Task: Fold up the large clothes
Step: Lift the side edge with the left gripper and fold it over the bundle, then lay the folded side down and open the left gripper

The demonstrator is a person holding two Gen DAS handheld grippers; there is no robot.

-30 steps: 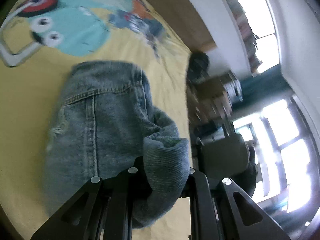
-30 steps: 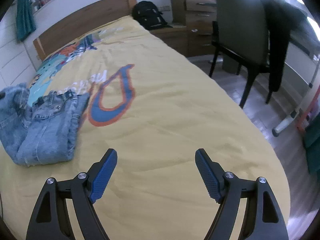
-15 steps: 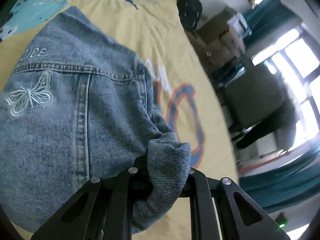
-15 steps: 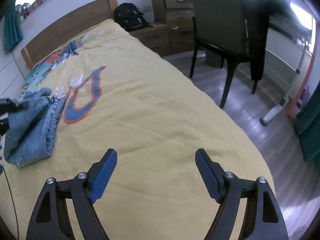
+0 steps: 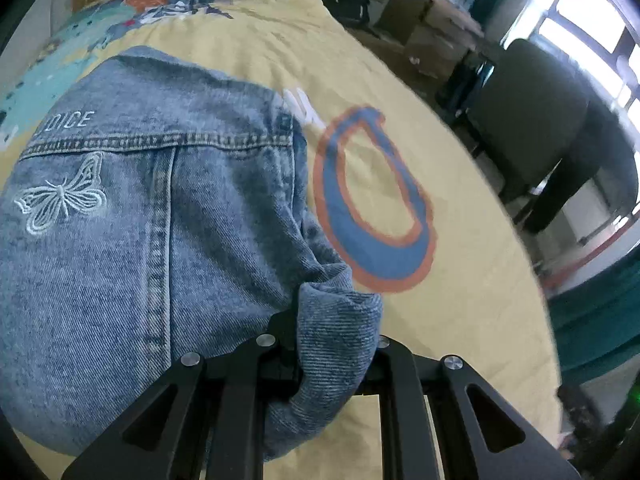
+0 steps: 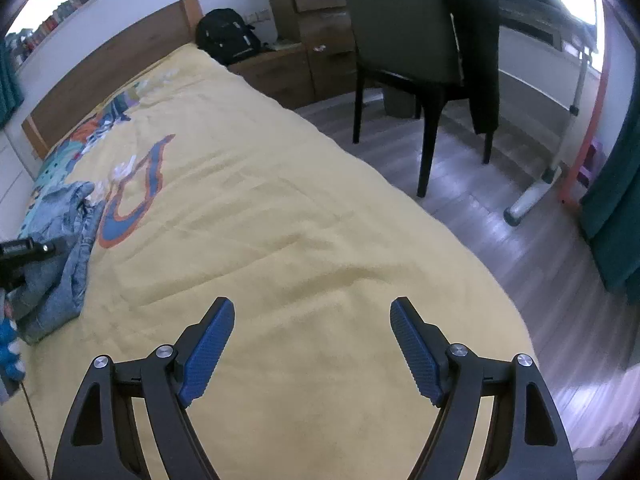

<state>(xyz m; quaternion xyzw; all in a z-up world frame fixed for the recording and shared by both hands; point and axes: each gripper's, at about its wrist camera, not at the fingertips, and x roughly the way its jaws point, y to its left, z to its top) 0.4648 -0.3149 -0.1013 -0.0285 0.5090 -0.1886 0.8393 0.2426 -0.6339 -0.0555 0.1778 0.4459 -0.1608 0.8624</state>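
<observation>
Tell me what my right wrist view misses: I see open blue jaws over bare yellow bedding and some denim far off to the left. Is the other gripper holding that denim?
Observer: Yes. In the left wrist view the left gripper is shut on a bunched fold of the denim jacket.
Operator: Any markings on the jacket?
Observer: A white embroidered butterfly sits below a seam, with white lettering above it.
Operator: What lies just past the jacket on the bedding?
Observer: A blue loop with an orange outline, printed on the yellow bed cover, beside the jacket's edge.
</observation>
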